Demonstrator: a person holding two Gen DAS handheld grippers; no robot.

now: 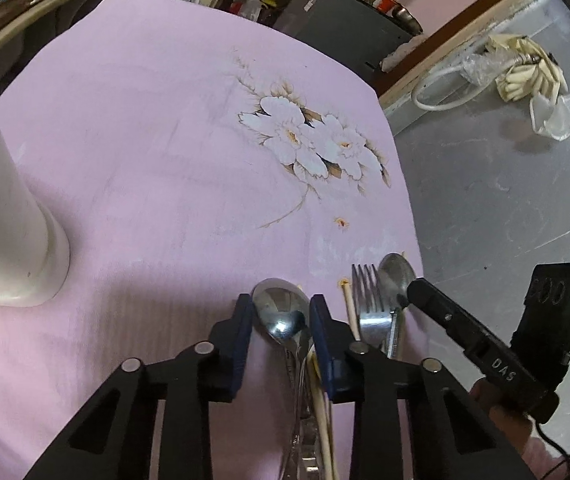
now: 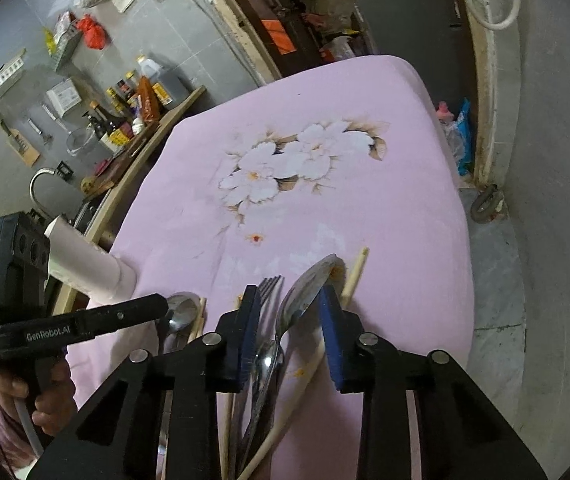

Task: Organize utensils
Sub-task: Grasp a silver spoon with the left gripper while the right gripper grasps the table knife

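Your left gripper point(image 1: 281, 316) fingers straddle spoon point(image 1: 283, 314), grip unclear. Your right gripper point(image 2: 291, 320) fingers flank second spoon point(image 2: 305, 288), fork point(image 2: 269, 284) alongside; contact unclear.

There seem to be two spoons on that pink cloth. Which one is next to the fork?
The smaller spoon, lying just right of the fork in the left wrist view. The bigger spoon lies apart, between the left gripper's blue pads.
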